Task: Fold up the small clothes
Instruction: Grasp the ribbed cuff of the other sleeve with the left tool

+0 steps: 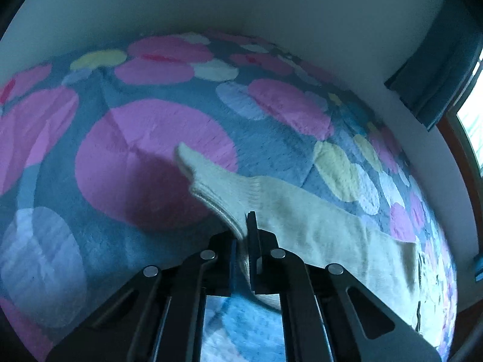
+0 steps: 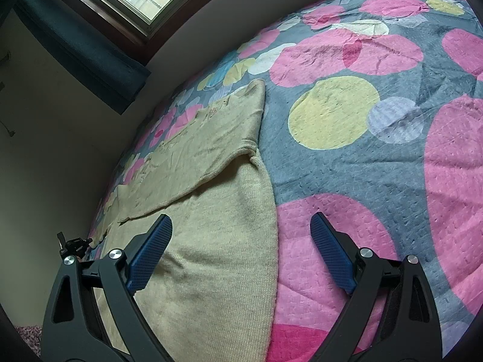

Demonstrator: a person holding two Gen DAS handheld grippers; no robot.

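Sweater (image 2: 211, 226) half folded: my left gripper (image 1: 244, 241) pinches its cuff (image 1: 217, 187), sleeve not yet laid over; my right gripper (image 2: 241, 250) hangs open.

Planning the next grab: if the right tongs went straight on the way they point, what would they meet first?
Probably the long edge of the cream sweater, where it meets the dotted blanket. The right tongs are open and straddle that edge; depth is unclear.

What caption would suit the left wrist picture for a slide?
Left tongs shut on the ribbed cuff of a cream sweater, lifting its sleeve above a dotted bedspread.
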